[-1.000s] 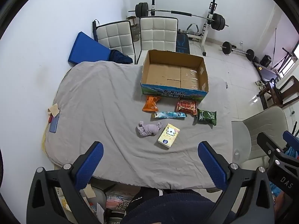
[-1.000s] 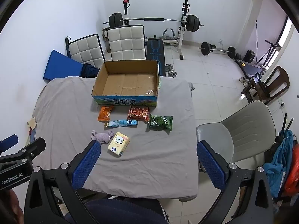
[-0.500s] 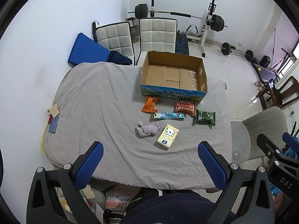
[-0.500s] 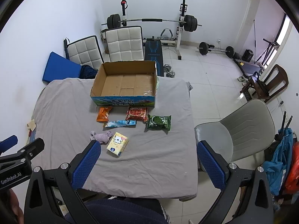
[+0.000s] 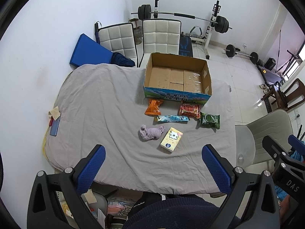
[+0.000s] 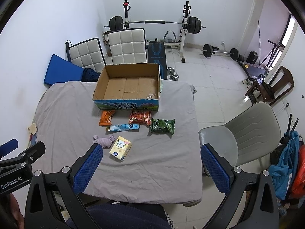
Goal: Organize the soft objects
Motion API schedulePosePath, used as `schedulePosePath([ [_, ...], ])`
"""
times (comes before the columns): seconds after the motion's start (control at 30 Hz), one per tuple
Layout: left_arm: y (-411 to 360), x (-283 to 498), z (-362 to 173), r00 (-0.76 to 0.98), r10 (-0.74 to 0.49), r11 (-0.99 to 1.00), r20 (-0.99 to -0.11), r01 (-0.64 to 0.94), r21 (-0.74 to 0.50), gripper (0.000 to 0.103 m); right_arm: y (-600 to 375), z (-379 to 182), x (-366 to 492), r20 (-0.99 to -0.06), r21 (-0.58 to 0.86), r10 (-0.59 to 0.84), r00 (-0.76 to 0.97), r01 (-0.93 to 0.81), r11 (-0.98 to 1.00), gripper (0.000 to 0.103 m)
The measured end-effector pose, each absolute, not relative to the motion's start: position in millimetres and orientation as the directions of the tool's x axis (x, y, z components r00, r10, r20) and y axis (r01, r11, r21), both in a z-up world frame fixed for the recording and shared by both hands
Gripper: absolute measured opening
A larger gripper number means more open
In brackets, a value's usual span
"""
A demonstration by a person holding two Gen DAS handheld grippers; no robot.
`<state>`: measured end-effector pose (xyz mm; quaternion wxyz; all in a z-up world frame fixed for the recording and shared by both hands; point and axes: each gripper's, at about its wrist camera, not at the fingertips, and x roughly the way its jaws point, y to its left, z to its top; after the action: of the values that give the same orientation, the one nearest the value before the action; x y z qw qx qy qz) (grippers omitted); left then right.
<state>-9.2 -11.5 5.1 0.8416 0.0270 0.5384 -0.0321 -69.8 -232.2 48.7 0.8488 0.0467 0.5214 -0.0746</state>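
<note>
An empty cardboard box (image 5: 178, 76) (image 6: 127, 85) stands at the far side of a table under a grey cloth (image 5: 99, 103) (image 6: 164, 160). In front of it lie an orange packet (image 5: 153, 106) (image 6: 106, 118), a red packet (image 5: 189, 110) (image 6: 140, 117), a green packet (image 5: 209, 120) (image 6: 162, 126), a light blue packet (image 5: 172, 118) (image 6: 124, 127), a purple cloth bundle (image 5: 151, 132) (image 6: 104, 141) and a yellow tissue pack (image 5: 171, 139) (image 6: 121, 147). My left gripper (image 5: 152, 167) and right gripper (image 6: 151, 167) are both open and empty, held high above the table's near edge.
A phone and a paper scrap (image 5: 54, 120) lie at the table's left edge. Two white chairs (image 5: 161, 36) and a blue mat (image 5: 89, 51) stand behind the table. A grey chair (image 6: 242, 135) stands at the right. Weights equipment (image 6: 156, 24) fills the back.
Both grippers have drifted slightly, so the table scene shifts a little in each view. Both stay open. No object has moved.
</note>
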Motion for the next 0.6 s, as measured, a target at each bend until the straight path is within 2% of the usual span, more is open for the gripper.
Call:
schedulePosePath([
  [0.6, -4.5, -11.4, 9.5, 0.434, -0.030, 0.998, -0.901, 0.070, 0.001, 0.103, -225.8, 61.2, -76.1, -0.878, -0.002, -0.082, 0.472, 0.168, 0.986, 0.103],
])
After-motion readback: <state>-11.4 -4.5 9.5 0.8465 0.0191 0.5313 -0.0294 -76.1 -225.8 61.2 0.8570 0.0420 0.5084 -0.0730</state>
